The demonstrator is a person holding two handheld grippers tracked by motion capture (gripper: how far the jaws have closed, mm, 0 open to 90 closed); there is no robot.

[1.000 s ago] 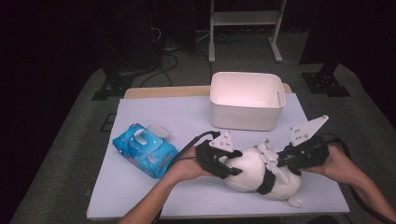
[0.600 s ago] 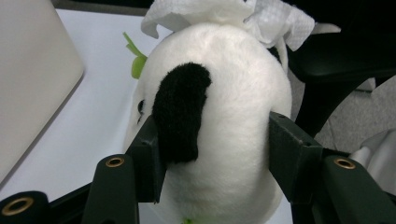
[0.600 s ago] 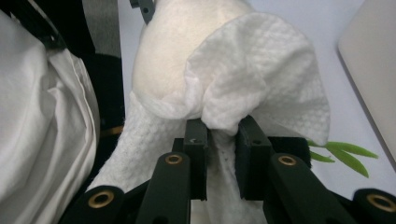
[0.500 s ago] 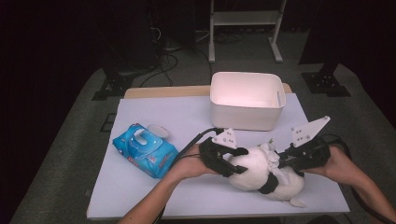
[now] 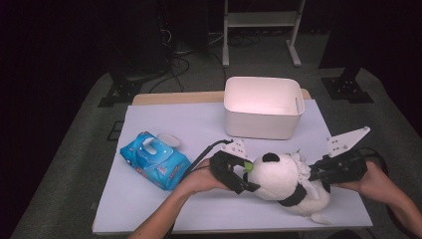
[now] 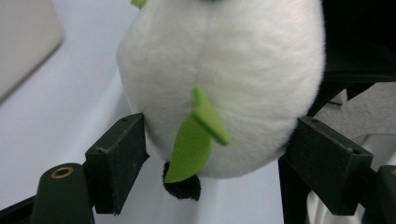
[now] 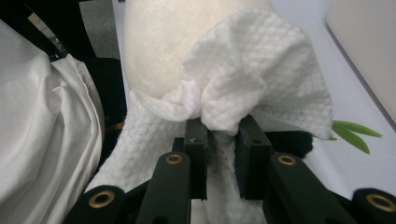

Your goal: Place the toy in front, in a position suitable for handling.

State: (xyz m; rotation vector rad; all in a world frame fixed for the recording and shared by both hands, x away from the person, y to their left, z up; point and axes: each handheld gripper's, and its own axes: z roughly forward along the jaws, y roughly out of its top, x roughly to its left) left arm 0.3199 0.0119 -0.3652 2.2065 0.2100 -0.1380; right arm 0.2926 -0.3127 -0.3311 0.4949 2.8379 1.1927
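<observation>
A: Where does the panda plush toy (image 5: 281,181) sit?

B: It lies on the bench (image 5: 199,129) in front of the white bin (image 5: 263,107), between both tools. The left gripper (image 5: 238,175) has just been opening its fingers (image 6: 116,161); they bracket the panda's head and barely touch the fur. The right gripper (image 5: 318,174) has its fingers clamped on a wet wipe (image 7: 252,93) against the toy's back.

A: How should the wiping go?

B: Probably best if the left closes again to steady the head, then the right drags the wipe in short strokes without letting the cloth bunch. The blue wipes pack (image 5: 154,160) lies near for a fresh sheet.
</observation>
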